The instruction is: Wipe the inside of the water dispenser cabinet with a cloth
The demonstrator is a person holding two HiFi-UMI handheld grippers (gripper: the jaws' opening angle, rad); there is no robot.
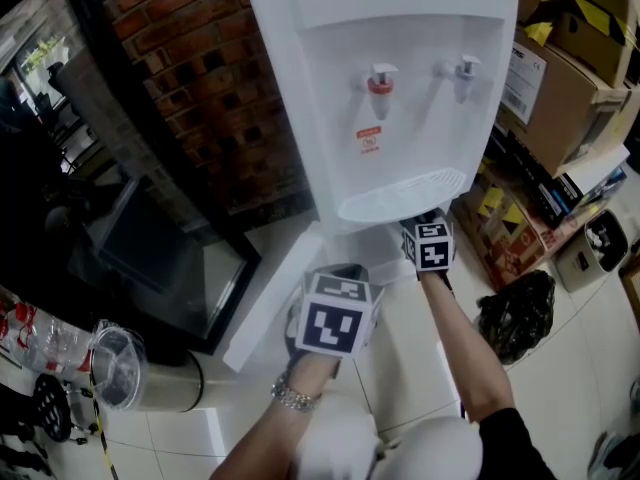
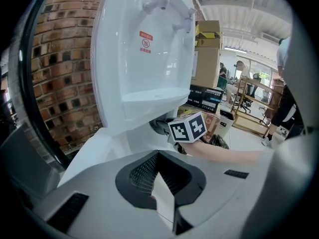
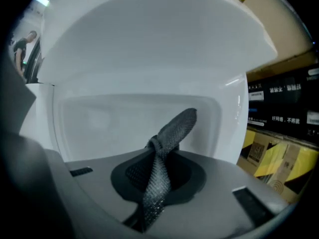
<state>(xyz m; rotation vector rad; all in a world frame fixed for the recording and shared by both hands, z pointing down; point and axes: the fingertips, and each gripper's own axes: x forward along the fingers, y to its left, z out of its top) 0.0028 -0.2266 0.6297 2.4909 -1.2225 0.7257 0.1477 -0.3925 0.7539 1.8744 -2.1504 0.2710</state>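
The left forearm (image 1: 262, 438) comes up bent from the bottom of the head view, a beaded bracelet (image 1: 293, 396) on the wrist. It holds the left gripper (image 2: 162, 183) low in front of the water dispenser (image 1: 400, 88), beside the open white cabinet door (image 1: 265, 303). In its own view the jaws are drawn together, pointing up at the drip tray (image 2: 149, 97).

The right forearm (image 1: 465, 343) is stretched out nearly straight — further forward than the left — and carries the right gripper (image 3: 157, 156) in under the drip tray, its marker cube (image 1: 431, 245) just below the tray's edge. Its jaws are clamped on a dark grey woven cloth (image 3: 174, 131), which is bunched into a knot-like twist at the jaw tips and sticks up and forward in a stiff tongue.

Beyond the cloth lies the white inside of the cabinet (image 3: 99, 118). The cloth's tip stands close before the back wall — whether it touches cannot be told.

Above are the red tap (image 1: 380, 78) and the grey tap (image 1: 464, 68). A brick wall (image 1: 210, 98) stands to the left of the dispenser, and cardboard boxes (image 1: 570, 78) are stacked to its right.
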